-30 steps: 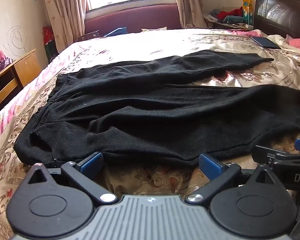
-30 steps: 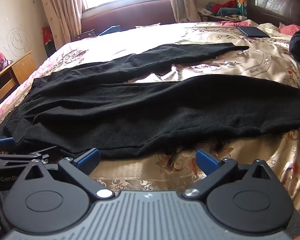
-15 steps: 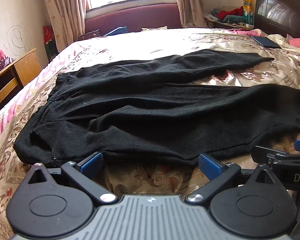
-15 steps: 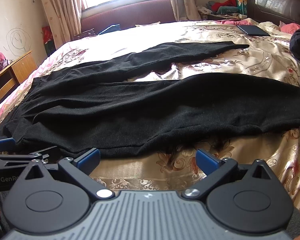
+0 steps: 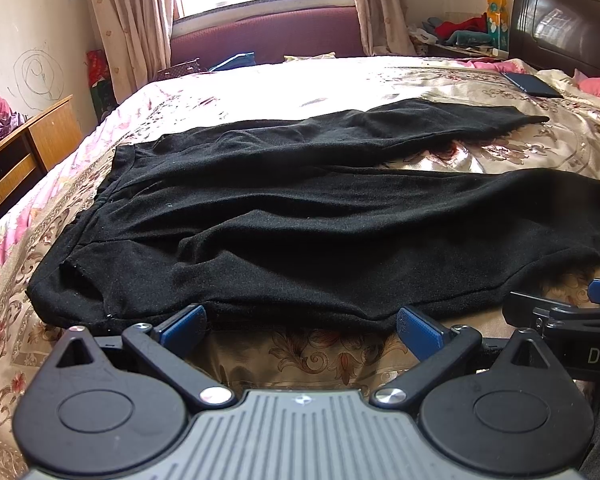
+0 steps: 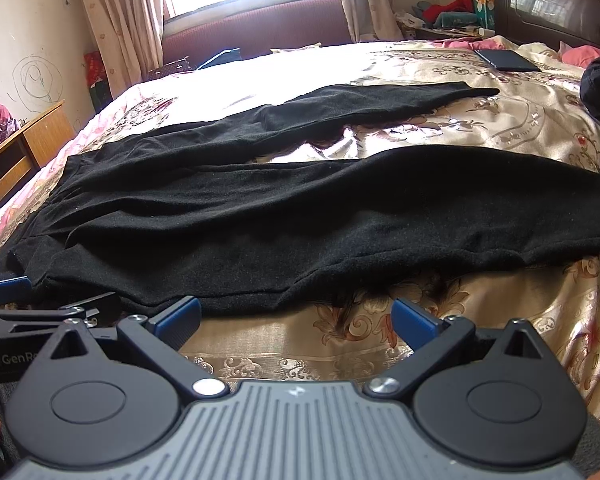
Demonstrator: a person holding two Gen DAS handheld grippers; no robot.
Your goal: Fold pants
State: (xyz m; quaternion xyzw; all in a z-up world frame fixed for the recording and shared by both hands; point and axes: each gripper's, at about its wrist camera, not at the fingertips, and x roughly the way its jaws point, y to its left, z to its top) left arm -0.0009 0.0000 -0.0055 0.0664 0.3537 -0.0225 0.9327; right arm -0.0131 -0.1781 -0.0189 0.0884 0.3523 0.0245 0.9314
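- Black pants lie spread flat across a floral bedspread, waistband off to the left gripper's left, both legs running away to the right with a wedge of bare cover between them.
- The left gripper hovers low at the near hem, fingers wide apart and holding nothing; its blue pads sit just beside the cloth's edge, the right-hand pad possibly touching it.
- The right gripper waits alongside, also spread and empty, just short of the near leg's edge; each tool shows at the rim of the other's view.
- The fold itself appears not yet begun: this reads as the approach to a first grasp along the near leg.
- The next move likely calls for both tools to slide forward under or onto the near edge, pinch it, then lift and carry that leg over onto the far one, keeping the fabric taut between them so it lands without bunching.
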